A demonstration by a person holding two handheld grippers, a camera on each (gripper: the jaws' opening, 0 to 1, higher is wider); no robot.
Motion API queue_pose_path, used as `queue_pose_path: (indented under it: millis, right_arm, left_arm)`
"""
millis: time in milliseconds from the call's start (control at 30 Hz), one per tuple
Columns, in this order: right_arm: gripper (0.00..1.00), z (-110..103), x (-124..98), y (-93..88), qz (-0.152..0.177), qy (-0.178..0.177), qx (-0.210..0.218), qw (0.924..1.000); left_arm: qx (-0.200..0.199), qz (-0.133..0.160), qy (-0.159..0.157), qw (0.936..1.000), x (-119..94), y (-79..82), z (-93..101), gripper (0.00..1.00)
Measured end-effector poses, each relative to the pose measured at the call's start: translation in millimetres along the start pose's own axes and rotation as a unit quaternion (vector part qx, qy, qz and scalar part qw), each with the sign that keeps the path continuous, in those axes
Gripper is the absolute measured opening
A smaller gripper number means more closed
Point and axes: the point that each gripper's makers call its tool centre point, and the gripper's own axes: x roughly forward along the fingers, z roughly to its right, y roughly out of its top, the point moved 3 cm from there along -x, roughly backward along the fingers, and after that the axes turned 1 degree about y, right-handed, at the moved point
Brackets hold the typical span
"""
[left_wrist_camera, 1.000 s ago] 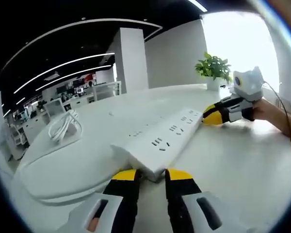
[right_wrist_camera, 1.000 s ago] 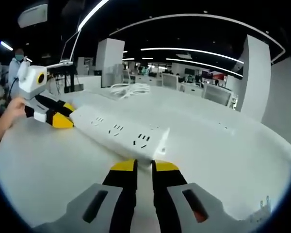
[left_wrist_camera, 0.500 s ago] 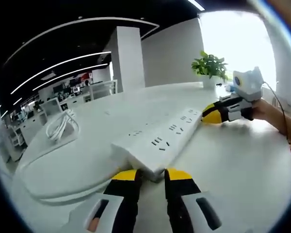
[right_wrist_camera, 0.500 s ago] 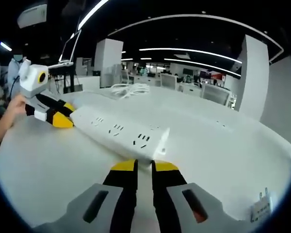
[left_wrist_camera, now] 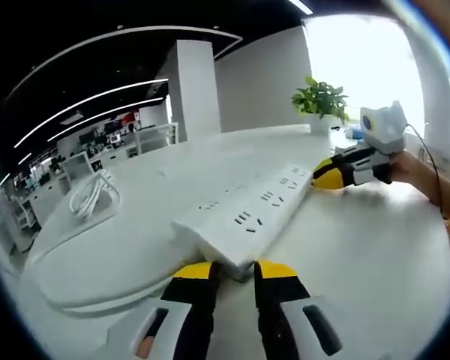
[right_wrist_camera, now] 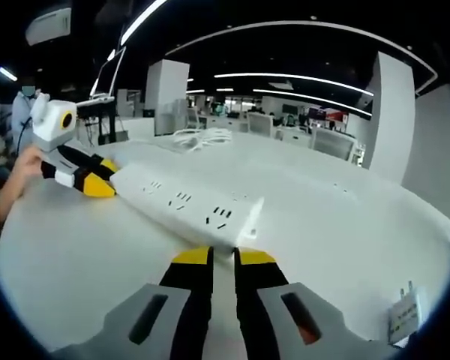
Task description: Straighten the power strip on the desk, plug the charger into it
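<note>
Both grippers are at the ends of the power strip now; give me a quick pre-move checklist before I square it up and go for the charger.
1. Left gripper at one end of the power strip: ok, jaws nearly closed, tips flanking the end corner.
2. Right gripper at the opposite end: ok, jaws close together against it.
3. Firm hold on the strip: cannot tell.
4. Strip flat on the desk, sockets facing up: ok.
5. Charger located: ok, a small white block near the desk edge, not yet picked up.
6. Coiled white cable away from the strip: ok.
</note>
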Motion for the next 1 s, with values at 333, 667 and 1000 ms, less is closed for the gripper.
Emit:
queue_pose_path:
  millis: [333,667,1000]
  right_arm:
    - [0.1,-8.9,-11.1,-2.9,-0.003,-0.003,-0.004,1.0]
    - [0.09,-15.0,-19.8,-5.8,-0.001,-0.006,-0.002,1.0]
    - [0.09,-15.1,-29.8,-10.0,0.004,-0.011,0.007,0.9999]
  left_arm:
    - [0.009,-0.004,-0.002,0.9999,-2.2,-0.5,1.8,0.2]
    - [0.011,-0.005,-0.01,0.9999,-3.9,-1.5,4.1,0.2]
    - [0.002,-0.001,-0.029,0.9996,-4.8,-0.7,11.8,0.19]
